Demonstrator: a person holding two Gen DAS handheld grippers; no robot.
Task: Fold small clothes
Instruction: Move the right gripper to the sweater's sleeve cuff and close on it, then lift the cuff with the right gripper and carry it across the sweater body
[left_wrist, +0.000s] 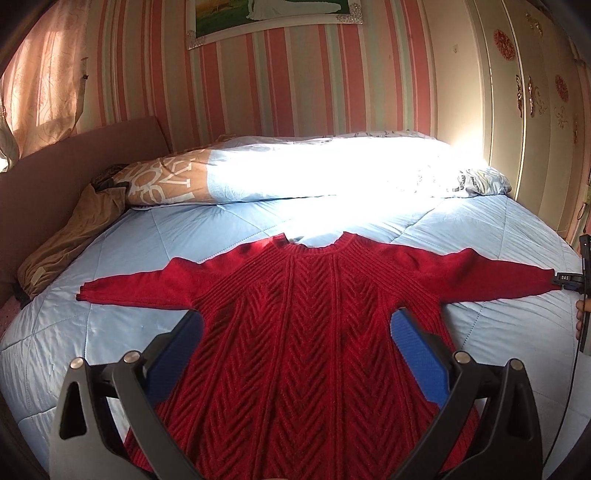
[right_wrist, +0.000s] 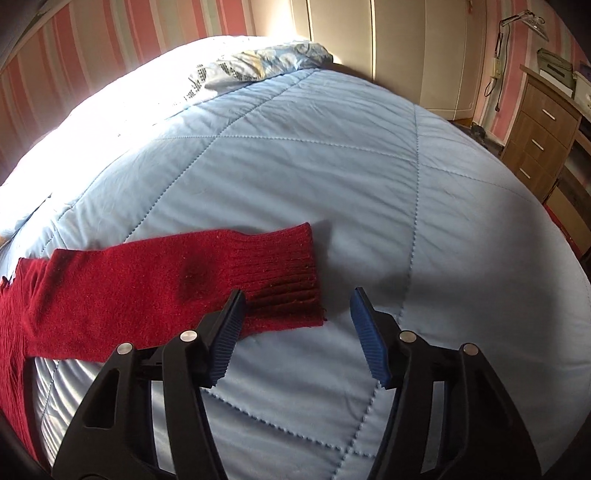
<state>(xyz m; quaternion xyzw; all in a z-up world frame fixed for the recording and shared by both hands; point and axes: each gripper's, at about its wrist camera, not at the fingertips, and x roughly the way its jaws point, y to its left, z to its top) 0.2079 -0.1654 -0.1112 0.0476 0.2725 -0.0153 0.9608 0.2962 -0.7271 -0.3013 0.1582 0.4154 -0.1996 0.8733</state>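
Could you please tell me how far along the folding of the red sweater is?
Done: red sweater lies spread flat on the blue quilt. In hand: right hand-held gripper, open, straddles the sleeve cuff, not gripping. Left hand-held gripper hovers open. Left: every fold.

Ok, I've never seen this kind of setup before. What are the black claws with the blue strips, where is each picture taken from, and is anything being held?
There is no robot here. A person holds a two-finger tool in each hand, and each tool has a wide-angle camera that looks forward along its fingers, so the bed seems to bulge.

The left view shows the left hand-held gripper above a red knitted sweater, which lies flat with sleeves spread on a light blue quilt. Its blue-padded jaws stand wide and hold nothing.

The right view shows the right hand-held gripper at the ribbed cuff of one sleeve. One pad overlaps the cuff's edge, the other is over bare quilt. The jaws are apart and nothing is gripped yet.

Pillows lie along the far side of the bed.
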